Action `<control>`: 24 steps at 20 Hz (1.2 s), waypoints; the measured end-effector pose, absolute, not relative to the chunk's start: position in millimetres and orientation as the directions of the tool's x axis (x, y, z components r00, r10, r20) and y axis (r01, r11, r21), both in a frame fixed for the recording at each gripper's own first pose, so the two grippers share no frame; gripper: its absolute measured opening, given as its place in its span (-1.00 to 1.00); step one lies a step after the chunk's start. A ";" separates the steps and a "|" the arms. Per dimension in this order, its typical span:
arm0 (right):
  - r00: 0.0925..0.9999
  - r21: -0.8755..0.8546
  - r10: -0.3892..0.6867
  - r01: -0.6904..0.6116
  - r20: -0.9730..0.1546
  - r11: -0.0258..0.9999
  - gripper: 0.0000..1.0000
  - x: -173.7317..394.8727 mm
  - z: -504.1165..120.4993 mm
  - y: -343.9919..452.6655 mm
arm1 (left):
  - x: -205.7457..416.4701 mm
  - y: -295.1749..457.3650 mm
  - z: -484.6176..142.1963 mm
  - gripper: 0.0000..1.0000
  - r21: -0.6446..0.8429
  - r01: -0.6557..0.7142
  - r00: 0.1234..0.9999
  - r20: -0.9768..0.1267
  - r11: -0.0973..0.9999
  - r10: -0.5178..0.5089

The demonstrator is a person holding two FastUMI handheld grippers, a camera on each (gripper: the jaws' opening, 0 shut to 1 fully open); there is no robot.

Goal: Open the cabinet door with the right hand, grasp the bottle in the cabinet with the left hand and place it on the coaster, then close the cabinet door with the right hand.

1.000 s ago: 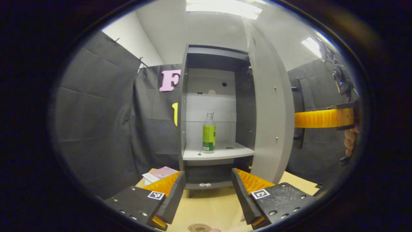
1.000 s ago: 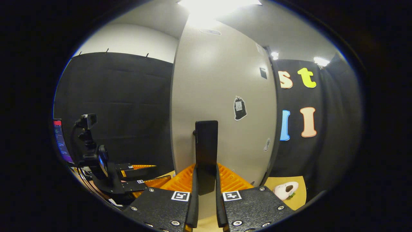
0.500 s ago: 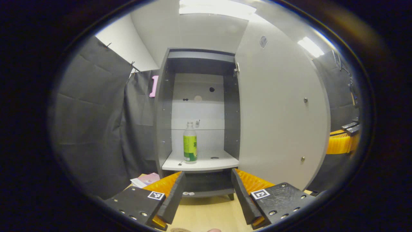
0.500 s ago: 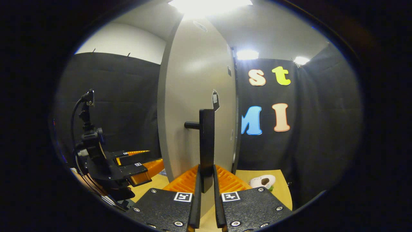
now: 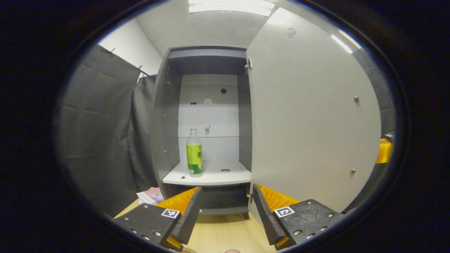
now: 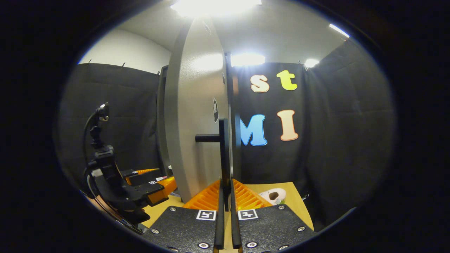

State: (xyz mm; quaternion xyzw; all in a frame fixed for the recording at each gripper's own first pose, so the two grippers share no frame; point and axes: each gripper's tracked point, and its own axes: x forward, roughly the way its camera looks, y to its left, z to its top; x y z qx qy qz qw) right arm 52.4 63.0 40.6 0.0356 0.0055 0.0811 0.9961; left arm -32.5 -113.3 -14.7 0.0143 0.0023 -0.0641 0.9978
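On the door handle (image 6: 224,154), right gripper (image 6: 225,196) fingers clamped.

In the left gripper view, the cabinet (image 5: 207,116) stands open at centre frame. Its door (image 5: 309,116) is swung wide and covers the right half, blocking that side. A bottle (image 5: 194,151) stands upright at the left of the white shelf (image 5: 211,175); the shelf's right part is bare. The left gripper (image 5: 225,214), fingers apart, sits at the bottom centre with open air up to the shelf.
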 end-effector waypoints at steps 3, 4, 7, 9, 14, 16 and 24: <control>0.995 0.032 0.100 -0.100 0.013 0.994 -0.48 30.9 41.7 47.9 | -2.2 -114.1 -19.5 0.63 0.050 0.138 0.990 -0.017 0.989 -0.138; 0.996 0.037 0.084 -0.085 0.011 0.996 -0.24 24.2 40.4 43.1 | 9.8 -113.1 -20.2 0.63 0.052 0.149 0.989 -0.021 0.987 -0.148; 0.998 0.049 0.043 -0.046 0.048 0.998 0.51 2.7 50.3 24.0 | 46.2 -103.1 -18.7 0.72 0.066 0.155 0.988 -0.014 0.986 -0.155; 0.997 0.020 0.005 -0.007 0.071 1.000 0.80 -6.0 53.5 11.4 | 70.7 -91.0 -17.7 0.63 0.086 0.134 0.991 0.000 0.987 -0.135; 0.984 -0.001 -0.170 0.170 0.058 0.985 0.90 -25.2 38.2 -32.0 | 127.1 -70.7 -11.1 0.72 0.124 0.104 0.994 0.024 0.987 -0.108; 0.973 0.019 -0.232 0.231 0.013 0.973 0.91 -28.0 25.3 -44.7 | 146.5 -64.4 -8.7 0.63 0.141 0.097 0.994 0.037 0.985 -0.103; 0.939 0.037 -0.344 0.345 -0.014 0.938 0.91 -23.8 13.5 -49.6 | 213.1 -34.3 -16.4 0.66 0.117 0.031 0.998 0.058 0.993 -0.038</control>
